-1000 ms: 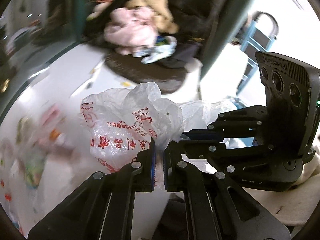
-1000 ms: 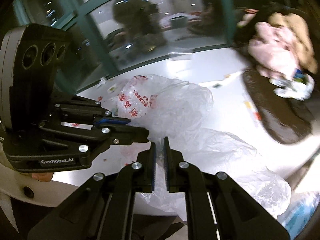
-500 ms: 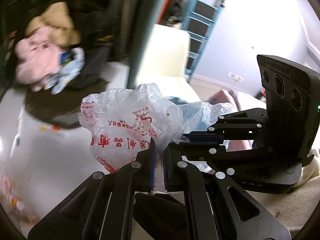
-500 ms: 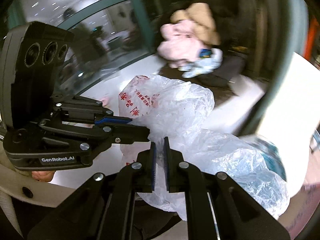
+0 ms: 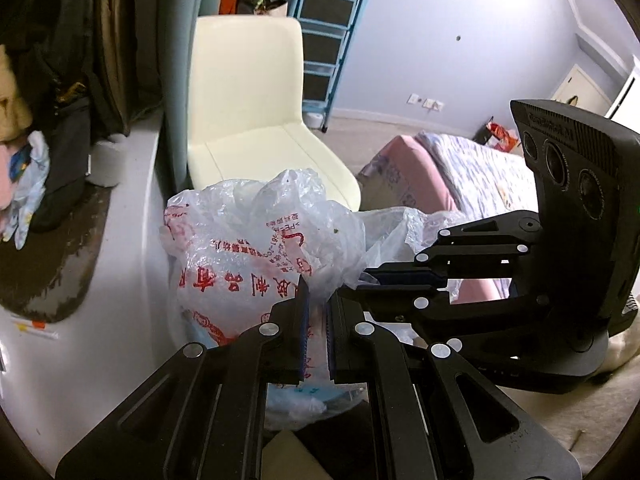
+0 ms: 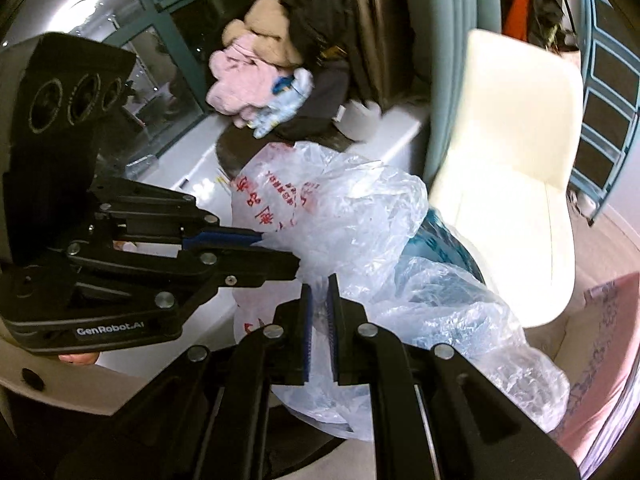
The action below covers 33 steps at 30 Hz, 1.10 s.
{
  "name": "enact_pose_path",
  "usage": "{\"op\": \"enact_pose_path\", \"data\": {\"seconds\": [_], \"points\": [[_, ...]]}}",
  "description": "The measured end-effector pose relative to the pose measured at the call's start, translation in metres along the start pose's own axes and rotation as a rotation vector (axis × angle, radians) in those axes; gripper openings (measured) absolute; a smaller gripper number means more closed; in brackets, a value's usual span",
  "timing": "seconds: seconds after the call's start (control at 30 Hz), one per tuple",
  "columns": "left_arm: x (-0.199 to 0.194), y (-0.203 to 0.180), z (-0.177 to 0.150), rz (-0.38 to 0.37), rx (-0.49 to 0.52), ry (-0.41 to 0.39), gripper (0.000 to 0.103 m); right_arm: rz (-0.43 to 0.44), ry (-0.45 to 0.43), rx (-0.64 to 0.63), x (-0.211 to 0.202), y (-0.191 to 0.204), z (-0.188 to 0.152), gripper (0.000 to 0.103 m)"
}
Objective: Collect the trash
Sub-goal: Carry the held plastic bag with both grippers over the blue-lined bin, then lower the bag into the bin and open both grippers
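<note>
Both grippers, left gripper and right gripper, pinch the rim of a red-printed plastic bag whose contents are indistinct.

Both cameras swing rightward across the room while the bags ride along

In the left wrist view the pile of pink and tan clothes slides from top centre to the left edge, and the cream chair, blue stepladder and bed come into sight. In the right wrist view the window glass gives way to the chair, and a dark blue item now shows behind the clear plastic bag.
</note>
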<state>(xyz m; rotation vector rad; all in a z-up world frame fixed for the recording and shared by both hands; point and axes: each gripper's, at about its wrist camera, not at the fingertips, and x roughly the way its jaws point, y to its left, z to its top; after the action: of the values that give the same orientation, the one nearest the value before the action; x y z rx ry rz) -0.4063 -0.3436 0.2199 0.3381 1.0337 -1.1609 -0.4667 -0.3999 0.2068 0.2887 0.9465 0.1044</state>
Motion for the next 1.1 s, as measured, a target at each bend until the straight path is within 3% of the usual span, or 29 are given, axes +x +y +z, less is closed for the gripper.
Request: {"op": "enact_pose_path", "data": {"seconds": [0.2, 0.63, 0.8, 1.1], "points": [[0.032, 0.009, 0.001, -0.036, -0.072, 0.067, 0.006, -0.030, 0.071, 0.026, 0.019, -0.025, -0.007, 0.009], [0.094, 0.023, -0.020, 0.042, -0.095, 0.204, 0.016, -0.100, 0.286, 0.032, 0.083, -0.049, -0.026, 0.009], [0.109, 0.018, -0.025, 0.076, -0.061, 0.234, 0.016, -0.105, 0.322, 0.013, 0.096, -0.052, -0.034, 0.009], [0.134, 0.034, -0.030, 0.094, -0.120, 0.258, 0.020, -0.087, 0.364, 0.023, 0.117, -0.065, -0.044, 0.009]]}}
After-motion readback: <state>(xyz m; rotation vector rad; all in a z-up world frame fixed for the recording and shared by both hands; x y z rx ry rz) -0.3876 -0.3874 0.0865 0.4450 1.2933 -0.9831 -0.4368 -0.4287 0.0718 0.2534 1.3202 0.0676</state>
